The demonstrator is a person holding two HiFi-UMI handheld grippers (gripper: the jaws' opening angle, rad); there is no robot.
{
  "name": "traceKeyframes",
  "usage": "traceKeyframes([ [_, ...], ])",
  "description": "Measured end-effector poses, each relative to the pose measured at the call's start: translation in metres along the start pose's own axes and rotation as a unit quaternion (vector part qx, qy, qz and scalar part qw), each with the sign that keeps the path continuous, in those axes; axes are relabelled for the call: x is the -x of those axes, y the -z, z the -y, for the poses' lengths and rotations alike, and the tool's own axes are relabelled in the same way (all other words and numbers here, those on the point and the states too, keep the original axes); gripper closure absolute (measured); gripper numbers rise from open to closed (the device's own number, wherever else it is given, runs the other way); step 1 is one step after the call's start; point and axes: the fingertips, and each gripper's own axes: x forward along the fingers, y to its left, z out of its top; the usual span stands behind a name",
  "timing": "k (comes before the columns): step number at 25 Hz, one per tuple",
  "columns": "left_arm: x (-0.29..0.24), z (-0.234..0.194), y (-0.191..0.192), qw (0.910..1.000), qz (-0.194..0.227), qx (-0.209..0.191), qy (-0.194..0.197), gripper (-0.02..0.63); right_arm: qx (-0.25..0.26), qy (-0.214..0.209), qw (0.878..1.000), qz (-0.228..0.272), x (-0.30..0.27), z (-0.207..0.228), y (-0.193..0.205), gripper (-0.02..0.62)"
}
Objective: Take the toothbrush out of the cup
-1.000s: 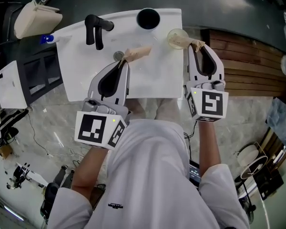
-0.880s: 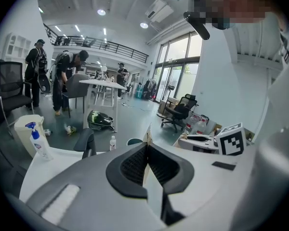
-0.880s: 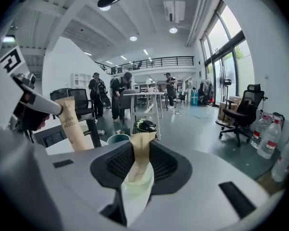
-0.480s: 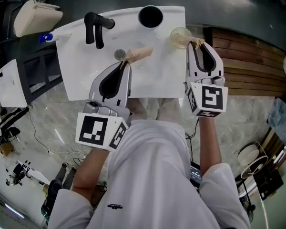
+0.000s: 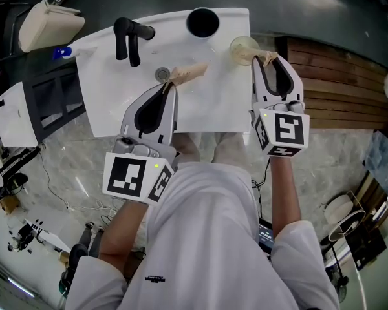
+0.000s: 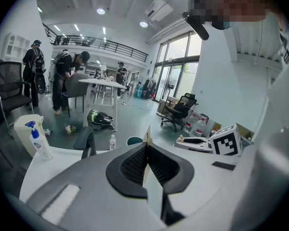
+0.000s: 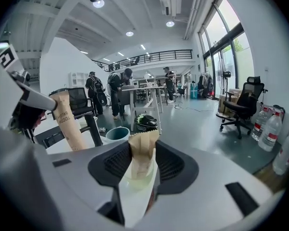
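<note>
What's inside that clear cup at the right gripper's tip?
A brown paper-wrapped toothbrush stands in the clear cup, its top between the jaws of the right gripper, which have just been opening. That gripper covers the toothbrush's lower end.

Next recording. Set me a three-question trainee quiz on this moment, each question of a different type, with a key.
1. Multiple choice: what does the left gripper hold? A) a paper toothbrush packet B) a sponge C) nothing
2. True or false: in the head view, the black faucet stands to the right of the black cup.
3. Fill in: the cup nearest the tips of the right gripper is the ____ one.
Key: 1 A, the paper toothbrush packet is pinched at its tips. 2 False, the black faucet stands to the left. 3 Clear: the clear cup. The right gripper's jaws have just been opening, with a second packet between them.
</note>
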Motion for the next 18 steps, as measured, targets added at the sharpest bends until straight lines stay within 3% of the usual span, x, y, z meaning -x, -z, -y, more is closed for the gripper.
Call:
traceKeyframes([
  [18,0.022,0.013,-0.011,0.9997,0.021,-0.011,0.001,0.601,-0.004,-0.009,1.0,0.009,0.021,-0.004,-0.014,0.41],
])
